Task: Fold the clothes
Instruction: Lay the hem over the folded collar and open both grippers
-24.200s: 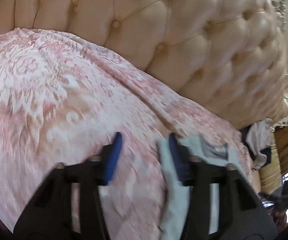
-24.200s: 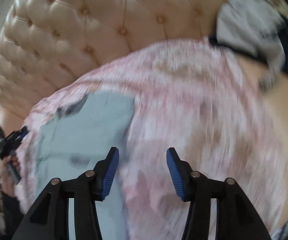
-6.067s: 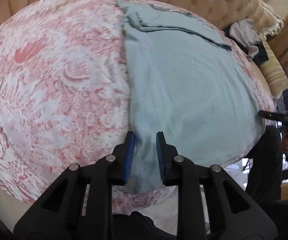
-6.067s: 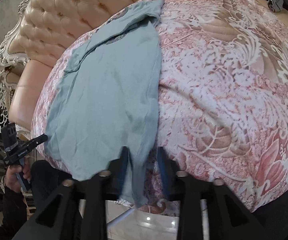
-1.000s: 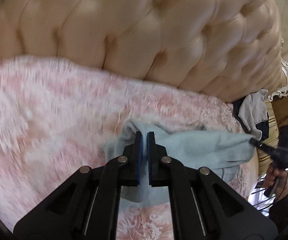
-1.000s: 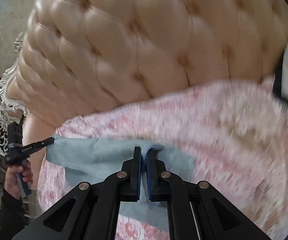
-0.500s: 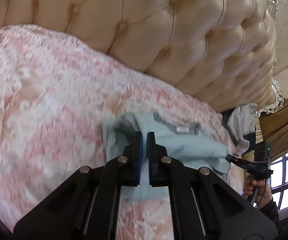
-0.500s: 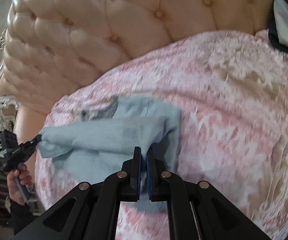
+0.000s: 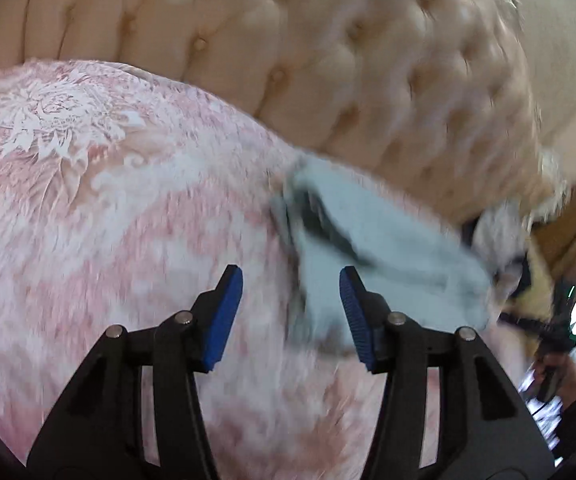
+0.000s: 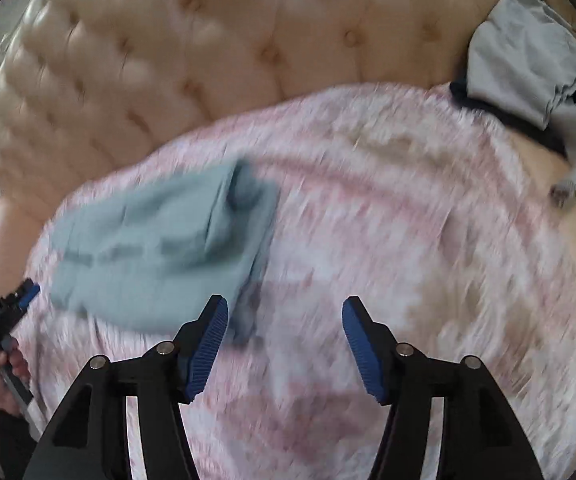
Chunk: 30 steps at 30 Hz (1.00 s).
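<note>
Pink floral bedspread (image 9: 87,208) carries the doubled pale blue-green cotton shirt (image 10: 159,248) near the headboard. Both my left gripper (image 9: 291,312) and right gripper (image 10: 285,344) gape empty; I'd judge squaring edges matters now.

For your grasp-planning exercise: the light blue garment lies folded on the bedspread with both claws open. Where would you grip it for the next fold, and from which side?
Probably the near edge of the light blue garment, at its right corner by the raised bunched fold, coming in low from the foot of the pink bedspread. That edge faces the open right claw and lies flat. Motion blur hides finer detail.
</note>
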{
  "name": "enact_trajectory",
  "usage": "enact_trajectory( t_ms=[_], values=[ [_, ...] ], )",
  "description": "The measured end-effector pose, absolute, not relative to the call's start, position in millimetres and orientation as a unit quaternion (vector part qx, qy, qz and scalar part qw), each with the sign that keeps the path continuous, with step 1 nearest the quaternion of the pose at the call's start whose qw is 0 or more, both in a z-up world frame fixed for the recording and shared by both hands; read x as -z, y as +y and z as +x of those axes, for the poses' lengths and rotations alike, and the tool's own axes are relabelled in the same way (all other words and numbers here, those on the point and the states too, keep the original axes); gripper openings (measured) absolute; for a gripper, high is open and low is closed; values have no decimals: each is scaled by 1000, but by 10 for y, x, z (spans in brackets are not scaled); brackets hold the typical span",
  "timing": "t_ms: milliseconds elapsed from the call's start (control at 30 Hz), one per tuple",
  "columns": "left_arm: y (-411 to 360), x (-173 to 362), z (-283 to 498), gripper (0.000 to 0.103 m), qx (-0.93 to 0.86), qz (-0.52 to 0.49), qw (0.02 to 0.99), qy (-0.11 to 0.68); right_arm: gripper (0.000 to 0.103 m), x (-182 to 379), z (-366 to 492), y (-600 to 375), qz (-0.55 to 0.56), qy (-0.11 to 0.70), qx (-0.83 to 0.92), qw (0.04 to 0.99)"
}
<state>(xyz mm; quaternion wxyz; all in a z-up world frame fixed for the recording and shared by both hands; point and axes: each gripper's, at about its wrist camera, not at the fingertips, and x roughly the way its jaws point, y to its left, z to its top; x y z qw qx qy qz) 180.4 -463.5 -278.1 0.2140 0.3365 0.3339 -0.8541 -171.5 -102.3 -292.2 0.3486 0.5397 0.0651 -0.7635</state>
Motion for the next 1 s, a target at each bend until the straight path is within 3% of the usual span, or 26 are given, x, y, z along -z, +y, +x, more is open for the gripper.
enact_trajectory(
  t_ms=[167,333,367,400,433,467,533,700,800,900,1000],
  values=[
    [-4616,2900,1552,50,853,365,175,329,60,3174,-1586,-1195,553,19,753,355],
    [-4616,2999,1359,49,849,393,160,316,63,3218,-1558,-1372,543,25,762,352],
    [-4609,3021,1303,39,848,402,160,308,60,3212,-1546,-1418,537,36,764,356],
    [-4621,3027,1284,15,844,408,164,306,55,3216,-1545,-1450,533,45,765,358],
    [-4646,3031,1274,15,840,414,165,309,23,3221,-1539,-1483,531,57,765,360],
    [-4652,2994,1297,14,844,406,161,312,14,3225,-1525,-1521,532,77,761,362],
    [-4663,2909,1349,14,851,391,153,315,10,3157,-1504,-1567,529,100,758,367],
    [-4695,2684,1475,14,865,365,140,315,9,2763,-1479,-1570,486,159,761,398],
    [-4712,2859,1473,14,848,399,140,320,10,2928,-1476,-1560,509,181,732,415],
    [-4719,3013,1474,19,834,426,138,324,12,3148,-1505,-1456,545,156,709,419],
    [-4711,2932,1536,19,842,416,139,316,20,3181,-1547,-1319,560,127,710,408]
  ],
)
